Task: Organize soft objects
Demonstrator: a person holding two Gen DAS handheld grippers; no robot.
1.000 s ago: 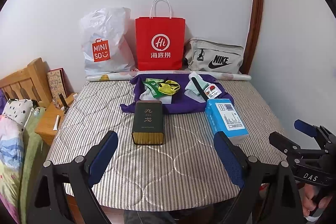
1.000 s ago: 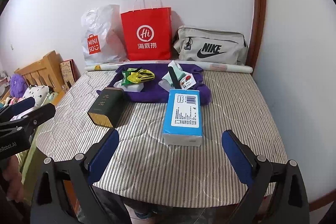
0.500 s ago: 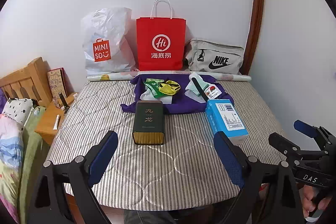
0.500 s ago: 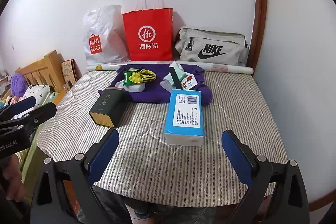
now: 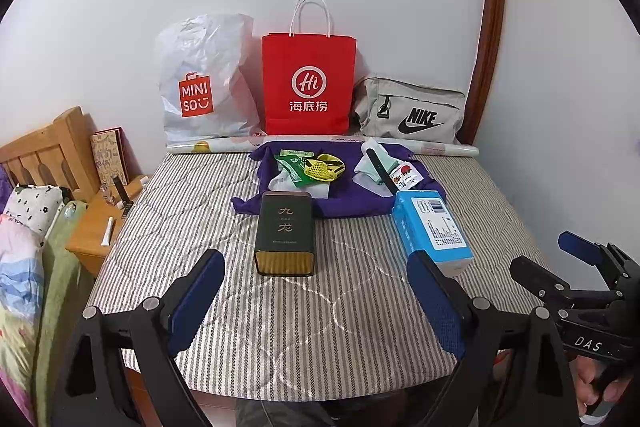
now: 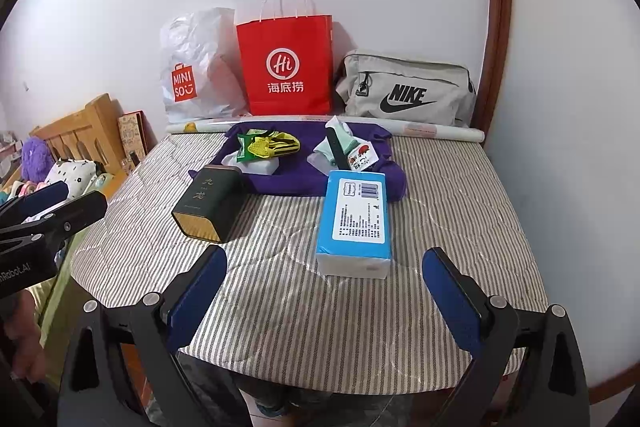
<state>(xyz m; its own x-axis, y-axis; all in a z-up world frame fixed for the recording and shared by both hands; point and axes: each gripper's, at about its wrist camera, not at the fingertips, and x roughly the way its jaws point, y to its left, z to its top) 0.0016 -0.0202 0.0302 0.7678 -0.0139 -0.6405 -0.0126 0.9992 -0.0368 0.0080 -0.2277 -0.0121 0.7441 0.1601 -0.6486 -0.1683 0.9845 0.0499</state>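
A purple cloth (image 5: 348, 201) (image 6: 288, 175) lies spread at the far side of the striped mattress (image 5: 280, 307). On it sit a green packet with a yellow mesh item (image 5: 316, 167) (image 6: 268, 147) and a pale green bundle with a black stick (image 5: 378, 165) (image 6: 338, 147). My left gripper (image 5: 316, 297) is open and empty above the mattress's near edge. My right gripper (image 6: 324, 297) is open and empty, also at the near edge, and shows in the left wrist view (image 5: 560, 267).
A dark tea tin (image 5: 285, 233) (image 6: 210, 203) and a blue box (image 5: 432, 231) (image 6: 356, 223) lie in front of the cloth. A MINISO bag (image 5: 200, 83), a red paper bag (image 5: 308, 83) and a grey Nike bag (image 5: 412, 111) stand against the wall. A wooden nightstand (image 5: 100, 227) stands left.
The right wrist view has shifted slightly, so the gripper has moved a little. The left gripper has barely moved. Both stay open.
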